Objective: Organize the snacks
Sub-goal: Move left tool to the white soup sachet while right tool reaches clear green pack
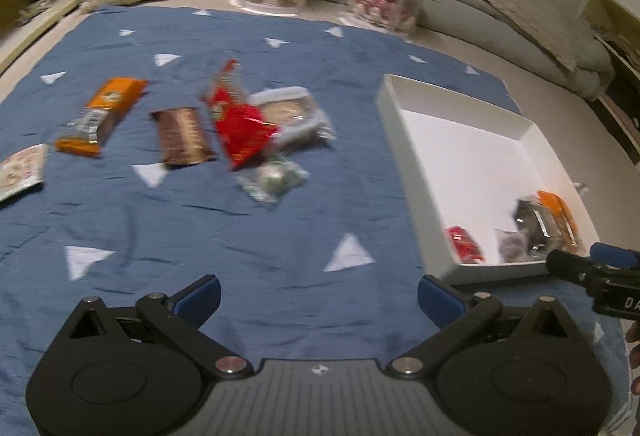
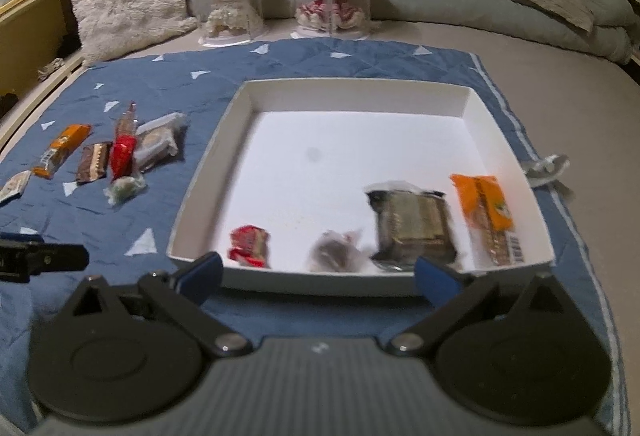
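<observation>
Both of our grippers sit low over the blue quilted cloth with white triangles [image 1: 248, 236], each with its blue-padded fingers spread wide and nothing between them: left gripper [image 1: 319, 294], right gripper [image 2: 318, 274]. Our right one is just in front of the shallow white cardboard tray [image 2: 208, 172], which already holds a small red wrapper [image 2: 249, 246], a dark foil pack [image 2: 412, 226] and an orange bar [image 2: 486, 218]. Left of the tray, still on the cloth, we've got an orange-wrapped bar [image 1: 102, 114], a brown chocolate bar [image 1: 184, 136], a red crinkly packet [image 1: 240, 124] and a little clear green candy bag [image 1: 276, 176].
</observation>
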The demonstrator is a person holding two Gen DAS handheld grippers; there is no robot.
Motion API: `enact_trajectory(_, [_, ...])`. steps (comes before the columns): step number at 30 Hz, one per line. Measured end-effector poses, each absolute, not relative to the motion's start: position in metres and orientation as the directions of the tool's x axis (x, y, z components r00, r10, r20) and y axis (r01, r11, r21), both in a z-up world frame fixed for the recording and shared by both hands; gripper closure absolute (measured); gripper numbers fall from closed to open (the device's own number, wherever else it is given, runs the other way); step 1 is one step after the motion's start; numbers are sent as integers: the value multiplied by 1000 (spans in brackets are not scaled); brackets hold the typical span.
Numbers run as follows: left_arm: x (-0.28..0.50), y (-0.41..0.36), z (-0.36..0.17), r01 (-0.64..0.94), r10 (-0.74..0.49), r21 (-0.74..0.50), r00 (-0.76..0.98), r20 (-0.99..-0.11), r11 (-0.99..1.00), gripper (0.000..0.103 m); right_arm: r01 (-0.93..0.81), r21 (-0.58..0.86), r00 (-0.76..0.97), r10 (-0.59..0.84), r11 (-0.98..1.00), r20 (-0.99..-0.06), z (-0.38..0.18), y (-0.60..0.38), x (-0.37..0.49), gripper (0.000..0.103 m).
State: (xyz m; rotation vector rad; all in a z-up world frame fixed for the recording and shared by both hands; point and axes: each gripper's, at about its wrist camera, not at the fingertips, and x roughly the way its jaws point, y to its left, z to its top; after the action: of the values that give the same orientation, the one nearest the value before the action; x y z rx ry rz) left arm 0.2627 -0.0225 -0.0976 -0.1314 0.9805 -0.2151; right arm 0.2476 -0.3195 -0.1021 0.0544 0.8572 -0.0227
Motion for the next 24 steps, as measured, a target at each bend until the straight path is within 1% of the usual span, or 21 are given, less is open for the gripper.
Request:
enact_trajectory(15, [259,90,-90,-1,-141,-178,609,-781,984,0,-90,70,674,113,993,-730,-96,-239,277,0])
enact_trajectory(23, [268,159,-101,-177,-39,-185,613,-789,967,0,-197,102,692,212,975,-690,-107,-204,297,0])
enact_trajectory(24, [270,167,-103,-194,-30,-187,615,-788,963,0,-232,125,678,253,965,-691,-109,-200,301,0])
